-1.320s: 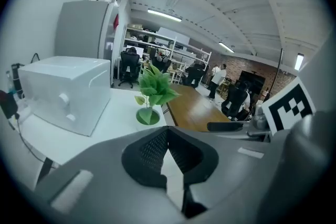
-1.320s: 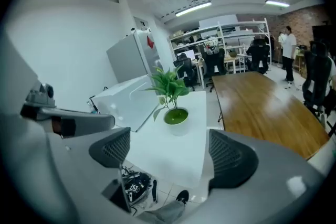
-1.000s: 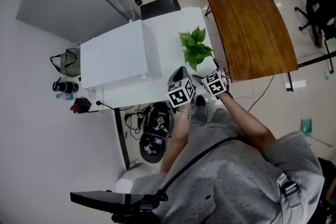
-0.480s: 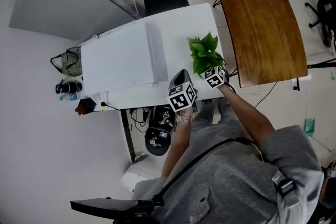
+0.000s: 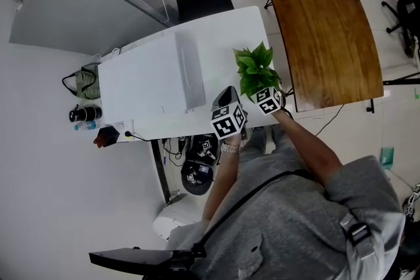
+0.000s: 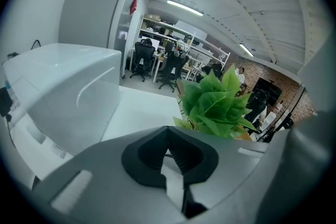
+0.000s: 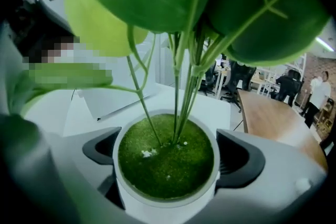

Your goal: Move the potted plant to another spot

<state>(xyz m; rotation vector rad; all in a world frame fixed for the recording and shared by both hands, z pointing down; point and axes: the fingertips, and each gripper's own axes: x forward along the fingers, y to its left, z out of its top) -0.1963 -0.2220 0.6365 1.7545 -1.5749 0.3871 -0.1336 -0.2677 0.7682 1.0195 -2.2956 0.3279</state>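
The potted plant (image 5: 254, 70) has broad green leaves and stands near the right front corner of the white table (image 5: 223, 29). In the right gripper view its white pot (image 7: 166, 202), topped with green moss, sits between the two dark jaws, and each jaw presses on a side of the rim. My right gripper (image 5: 268, 100) (image 7: 166, 157) is shut on the pot. Whether the pot rests on the table is hidden. My left gripper (image 5: 228, 116) (image 6: 169, 157) hovers at the table's front edge, left of the plant, shut with nothing in it.
A large white box (image 5: 147, 82) takes up the table's left half. A brown wooden table (image 5: 321, 23) stands close on the right. Black bags (image 5: 197, 167) lie on the floor by the front edge. A dark case (image 5: 203, 3) stands at the table's far end.
A second ago my right gripper was short of the plant; it has since moved forward and its jaws now hold the pot. The left gripper has hardly moved.
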